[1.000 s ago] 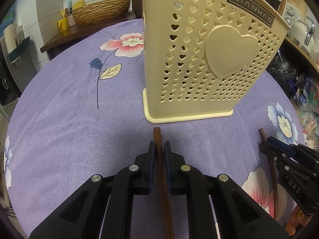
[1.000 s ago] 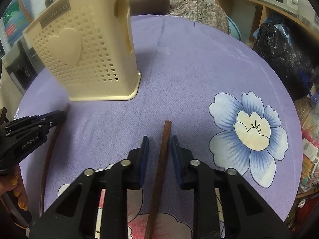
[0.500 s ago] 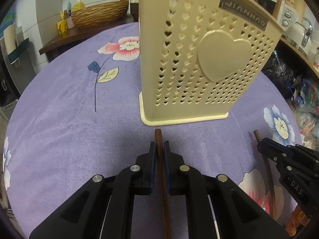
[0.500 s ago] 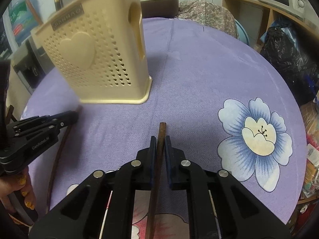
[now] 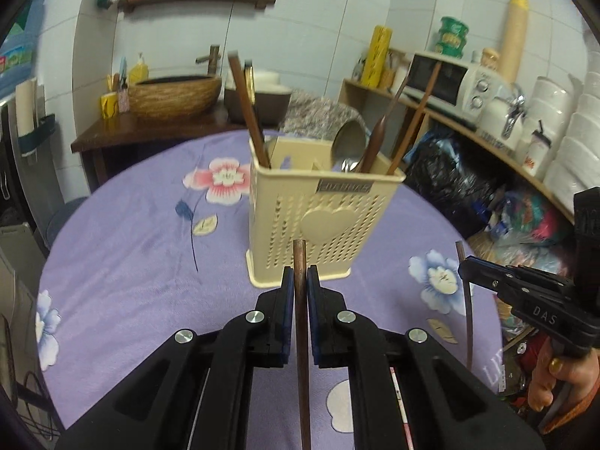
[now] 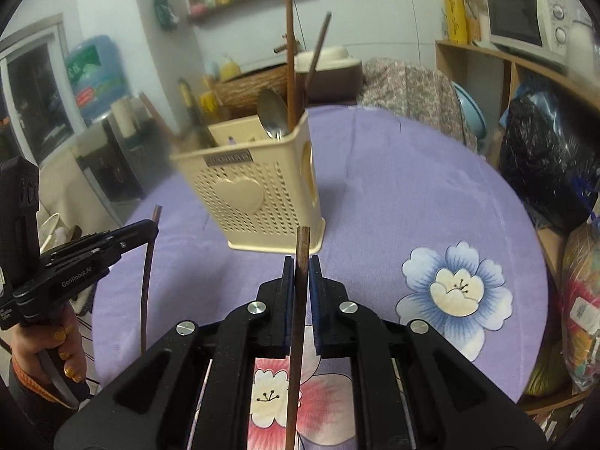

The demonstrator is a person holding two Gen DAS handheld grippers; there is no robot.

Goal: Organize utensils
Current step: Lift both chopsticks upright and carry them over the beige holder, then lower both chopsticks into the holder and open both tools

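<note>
Left tool (image 5: 298, 290) and right tool (image 6: 301, 281) are each clamped on one chopstick (image 5: 301, 318) (image 6: 298, 300), above the bench (image 5: 123, 262). The holder (image 5: 322, 221) stands near the bench centre. Risk: both sticks converging may strike utensils already inside, or the rim.

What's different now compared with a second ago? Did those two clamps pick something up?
Right gripper closed on its chopstick; left gripper already held its chopstick. Both have lifted off the tablecloth, viewing the utensil holder from higher up. The holder stayed put.
</note>
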